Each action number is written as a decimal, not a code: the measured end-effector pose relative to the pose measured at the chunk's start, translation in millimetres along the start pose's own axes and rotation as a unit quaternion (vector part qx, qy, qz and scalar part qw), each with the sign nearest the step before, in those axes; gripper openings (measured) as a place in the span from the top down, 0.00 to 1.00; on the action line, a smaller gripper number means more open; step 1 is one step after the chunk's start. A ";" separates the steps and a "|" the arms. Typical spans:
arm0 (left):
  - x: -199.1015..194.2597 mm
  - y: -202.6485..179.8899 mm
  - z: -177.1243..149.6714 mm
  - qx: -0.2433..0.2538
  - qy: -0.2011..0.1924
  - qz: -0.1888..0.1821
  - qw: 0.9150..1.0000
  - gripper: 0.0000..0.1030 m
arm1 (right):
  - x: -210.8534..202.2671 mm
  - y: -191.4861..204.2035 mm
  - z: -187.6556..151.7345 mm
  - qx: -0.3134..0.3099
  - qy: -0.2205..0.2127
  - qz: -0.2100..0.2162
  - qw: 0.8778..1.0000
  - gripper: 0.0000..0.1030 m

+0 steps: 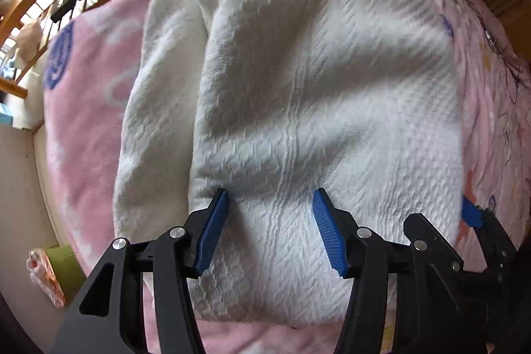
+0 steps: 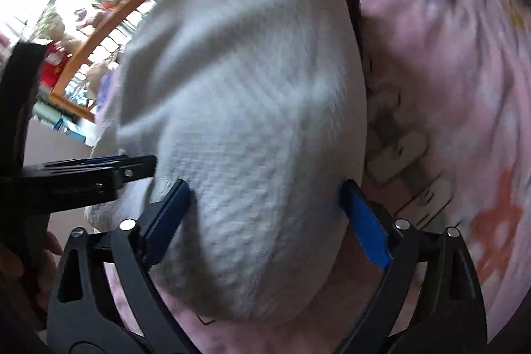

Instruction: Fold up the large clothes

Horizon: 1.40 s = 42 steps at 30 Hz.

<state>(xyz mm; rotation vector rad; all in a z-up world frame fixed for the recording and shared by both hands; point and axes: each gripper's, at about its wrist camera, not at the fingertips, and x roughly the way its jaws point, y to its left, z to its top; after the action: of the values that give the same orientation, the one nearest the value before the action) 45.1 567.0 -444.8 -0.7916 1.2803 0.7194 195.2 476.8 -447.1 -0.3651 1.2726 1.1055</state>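
Nearest the left wrist camera, the left gripper (image 1: 270, 198) is pointing down over a white knitted sweater (image 1: 298, 88), its blue pads (image 1: 212, 234) standing apart with the cloth lying under and between them — nothing pinched, the jaws released. The sweater is lying folded on a pink blanket (image 1: 86, 108) that is covering a bed, one layer doubled over another along the left side. At the right edge of that view a second black frame with a blue tip is showing; it is the right gripper (image 1: 471, 214), cut off by the picture's rim.

In the right wrist view the right gripper (image 2: 264, 188) is straddling the sweater (image 2: 245, 82) with its jaws spread wide, pads on either side of the near end and not pressing it. The left gripper (image 2: 99, 168) is reaching in from the left, seen edge-on, touching the sweater's edge. This view is blurring badly — the blanket (image 2: 448, 72) print is hard to make out, and so are the wooden rail (image 2: 99, 38) and clutter behind.
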 end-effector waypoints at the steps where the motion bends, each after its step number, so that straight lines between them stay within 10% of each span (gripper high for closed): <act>1: 7.1 4.0 -1.2 0.013 -0.001 -0.001 1.000 0.49 | 8.9 -2.7 -2.7 0.018 0.012 0.007 1.000 0.06; 12: -11.8 34.0 -14.2 0.032 -0.033 -0.046 0.998 0.51 | -14.2 17.0 -18.7 0.058 -0.028 -0.020 0.998 0.06; 21: -147.5 -4.4 -44.3 0.053 -0.100 -0.019 0.993 0.09 | -173.2 61.7 -30.8 -0.017 -0.116 -0.107 0.987 0.06; 29: -274.3 -37.2 -65.4 0.108 -0.143 0.023 0.984 0.08 | -302.4 104.6 -26.4 0.011 -0.187 -0.183 0.965 0.06; 42: -392.9 -69.7 -112.7 0.097 -0.202 0.024 0.974 0.08 | -446.1 138.4 -46.8 0.003 -0.258 -0.126 0.958 0.06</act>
<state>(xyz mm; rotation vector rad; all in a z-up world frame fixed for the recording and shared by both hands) -16.8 423.0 -60.9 -0.4282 0.9820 0.7367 101.2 304.9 -20.5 -0.2053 0.7420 0.8993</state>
